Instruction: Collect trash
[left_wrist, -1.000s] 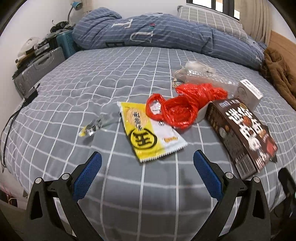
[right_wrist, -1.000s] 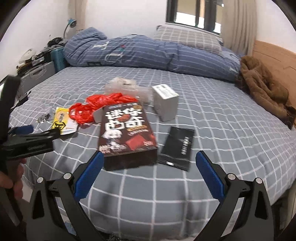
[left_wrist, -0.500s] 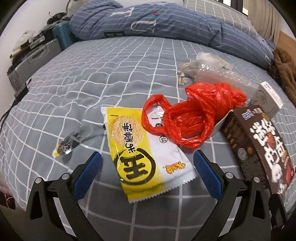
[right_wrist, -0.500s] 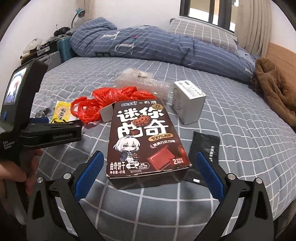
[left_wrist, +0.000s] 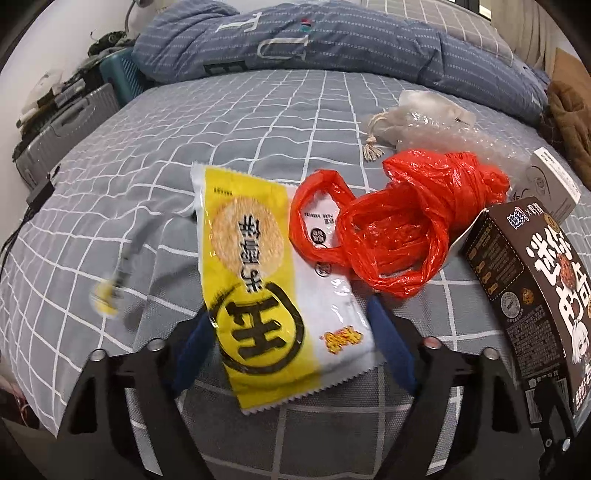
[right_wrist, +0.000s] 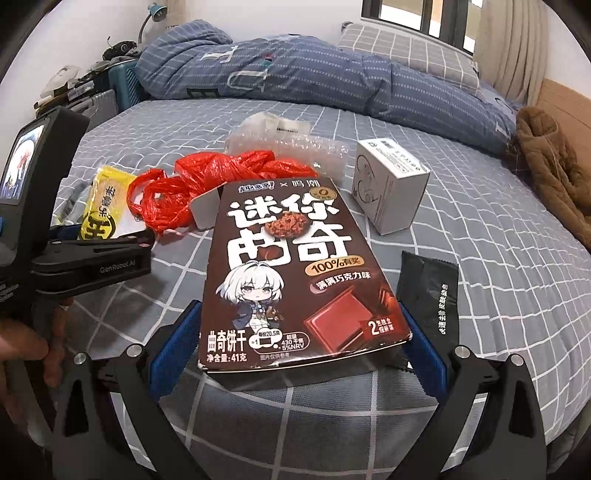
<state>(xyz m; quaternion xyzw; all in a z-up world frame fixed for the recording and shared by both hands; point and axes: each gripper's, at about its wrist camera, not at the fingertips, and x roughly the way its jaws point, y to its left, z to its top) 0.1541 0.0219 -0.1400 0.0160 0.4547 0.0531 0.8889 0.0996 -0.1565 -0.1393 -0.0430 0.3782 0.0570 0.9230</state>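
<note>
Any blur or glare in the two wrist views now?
Left wrist: small wrapper on the left is motion-smeared, glare streaks on the yellow snack packet. Right wrist: sharp, cookie box print legible, window bright. Both show fisheye bending and dark corners.

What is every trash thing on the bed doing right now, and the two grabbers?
Yellow snack wrapper: flat, between the left gripper's closing jaws.
Cookie box: lying flat, between the right gripper's open jaws.
Red plastic bag: crumpled, knotted.
White box: closed.
Black packet: flat, beside cookie box.
</note>
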